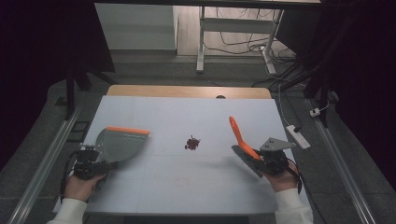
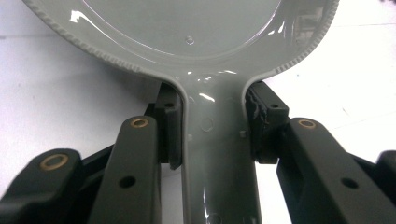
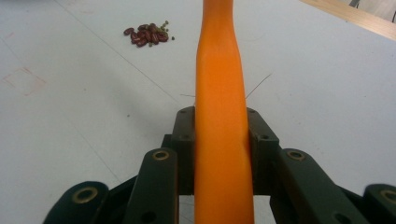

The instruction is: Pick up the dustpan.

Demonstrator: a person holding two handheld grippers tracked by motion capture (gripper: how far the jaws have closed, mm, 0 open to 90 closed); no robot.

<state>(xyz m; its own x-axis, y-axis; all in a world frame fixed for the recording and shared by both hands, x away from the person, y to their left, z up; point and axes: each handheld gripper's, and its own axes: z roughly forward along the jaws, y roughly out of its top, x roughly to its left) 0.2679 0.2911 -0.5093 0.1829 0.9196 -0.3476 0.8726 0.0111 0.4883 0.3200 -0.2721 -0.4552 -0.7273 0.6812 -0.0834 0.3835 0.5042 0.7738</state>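
A grey dustpan [image 1: 119,142] with an orange front lip lies on the white table at the left. My left gripper [image 1: 95,163] is shut on its grey handle [image 2: 217,140], a pad pressed against each side. At the right, my right gripper [image 1: 266,158] is shut on the orange handle [image 3: 222,121] of a small brush [image 1: 243,142], whose dark bristles rest near the table. A small heap of dark red beans [image 1: 192,143] lies mid-table between the two tools, and it sits at upper left [image 3: 148,34] in the right gripper view.
The white table sheet [image 1: 187,186] ends in a wooden strip [image 1: 187,91] at the far edge. A white power strip [image 1: 298,136] lies off the table's right side. Metal rails run along both sides, and desk legs and cables stand beyond.
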